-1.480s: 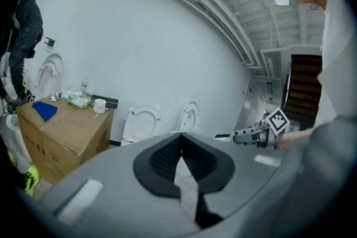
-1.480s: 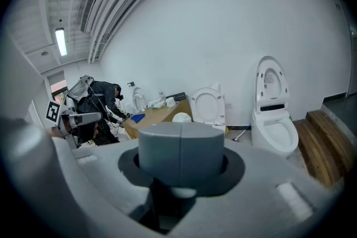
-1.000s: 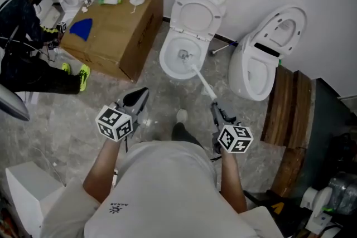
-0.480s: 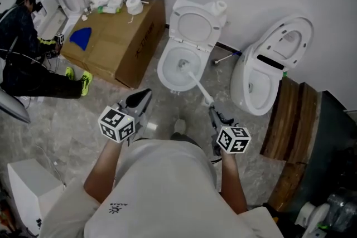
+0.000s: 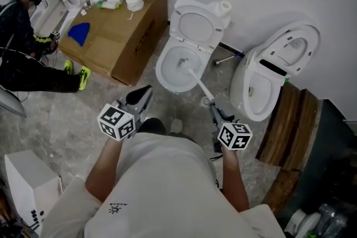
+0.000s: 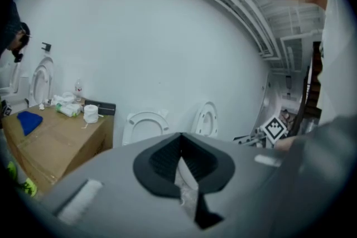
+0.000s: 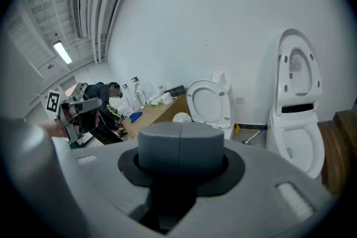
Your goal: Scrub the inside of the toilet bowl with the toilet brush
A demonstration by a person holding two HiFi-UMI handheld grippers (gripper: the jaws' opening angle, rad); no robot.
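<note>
The white toilet point(image 5: 167, 78) stands open, with its lid point(image 5: 193, 23) raised against the wall. The toilet brush point(image 5: 195, 79) has its head down in the bowl, and its white handle slants back to my right gripper point(image 5: 212, 108). In the right gripper view the jaws are shut on the grey end of the brush handle point(image 7: 181, 145). My left gripper point(image 5: 140, 98) hangs left of the bowl, shut with nothing in it. Its pads point(image 6: 162, 161) meet in the left gripper view, with the toilet's seat point(image 6: 146, 122) beyond.
A second white toilet point(image 5: 259, 83) stands open to the right, with wooden planks point(image 5: 290, 120) beside it. Left of the bowl is a cardboard box point(image 5: 120, 22) with a tape roll and bottles on top. A person point(image 5: 25, 53) crouches at far left. A white box point(image 5: 22, 187) sits lower left.
The brush head stays in the bowl and has shifted slightly. The whole view has drifted, so the toilets sit a little further left. The left gripper has hardly moved.
</note>
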